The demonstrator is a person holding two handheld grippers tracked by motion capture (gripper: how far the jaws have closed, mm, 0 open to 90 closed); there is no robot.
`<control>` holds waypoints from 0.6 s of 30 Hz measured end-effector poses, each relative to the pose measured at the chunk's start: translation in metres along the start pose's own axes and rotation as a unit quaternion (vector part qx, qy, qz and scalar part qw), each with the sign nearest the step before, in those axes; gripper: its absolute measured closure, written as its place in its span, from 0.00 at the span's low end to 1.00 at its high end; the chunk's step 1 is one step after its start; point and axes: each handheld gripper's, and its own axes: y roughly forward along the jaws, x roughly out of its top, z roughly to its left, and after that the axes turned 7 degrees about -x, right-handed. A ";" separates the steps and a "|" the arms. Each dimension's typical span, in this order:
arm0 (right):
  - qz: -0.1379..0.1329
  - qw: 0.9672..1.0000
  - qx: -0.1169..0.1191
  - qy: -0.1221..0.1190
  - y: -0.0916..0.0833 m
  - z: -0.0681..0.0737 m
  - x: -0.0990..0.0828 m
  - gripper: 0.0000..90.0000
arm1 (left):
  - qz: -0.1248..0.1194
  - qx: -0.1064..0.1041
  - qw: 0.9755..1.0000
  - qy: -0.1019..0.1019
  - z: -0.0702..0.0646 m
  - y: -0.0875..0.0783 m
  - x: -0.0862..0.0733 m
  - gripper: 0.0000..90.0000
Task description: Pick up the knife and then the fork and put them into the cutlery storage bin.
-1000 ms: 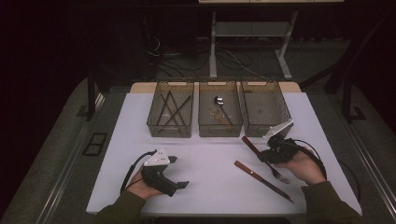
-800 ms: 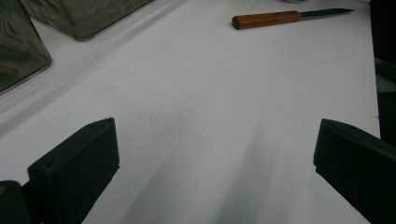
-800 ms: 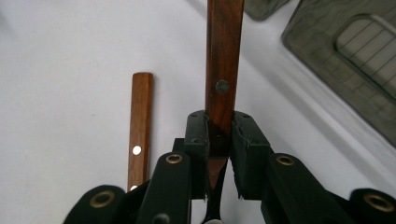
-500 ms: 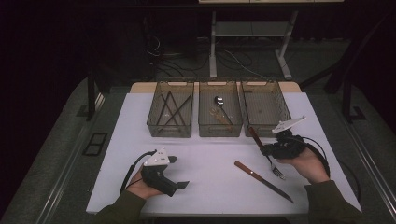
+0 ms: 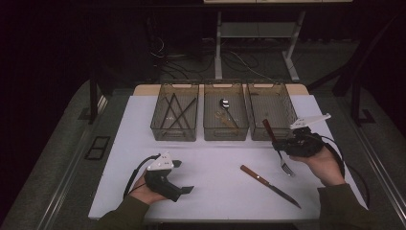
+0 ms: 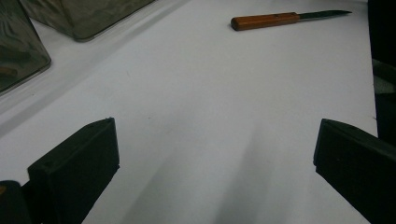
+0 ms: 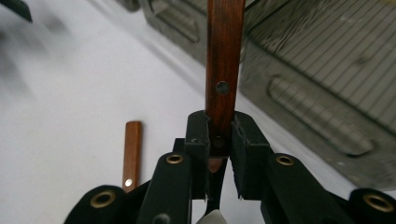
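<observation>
Right gripper clamped the wooden-handled steel fork at 3 o'clock, unbinned; left gripper idled wide at 7; wooden-handled knife left on white table.

A knife lies alone; a spoon, seemingly, sits mid-bin.

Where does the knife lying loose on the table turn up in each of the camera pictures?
High view: knife lies right of centre, near the front edge.
Left gripper view: top edge, wooden handle pointing left.
Right gripper view: its handle end shows at lower left.
Shared landmark: the white table.
</observation>
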 end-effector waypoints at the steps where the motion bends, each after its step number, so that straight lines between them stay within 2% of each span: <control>1: -0.004 1.000 -0.003 0.001 -0.001 -0.001 0.001 0.87 | 0.000 0.000 1.000 0.000 0.000 0.000 0.000 0.00; 14: -0.041 0.999 -0.022 0.023 -0.016 -0.022 0.024 0.86 | -0.010 -0.002 1.000 -0.002 0.002 -0.004 -0.001 0.00; 18: -0.045 0.998 -0.030 0.024 -0.018 -0.028 0.036 0.86 | -0.019 0.000 1.000 -0.013 0.004 -0.005 -0.003 0.00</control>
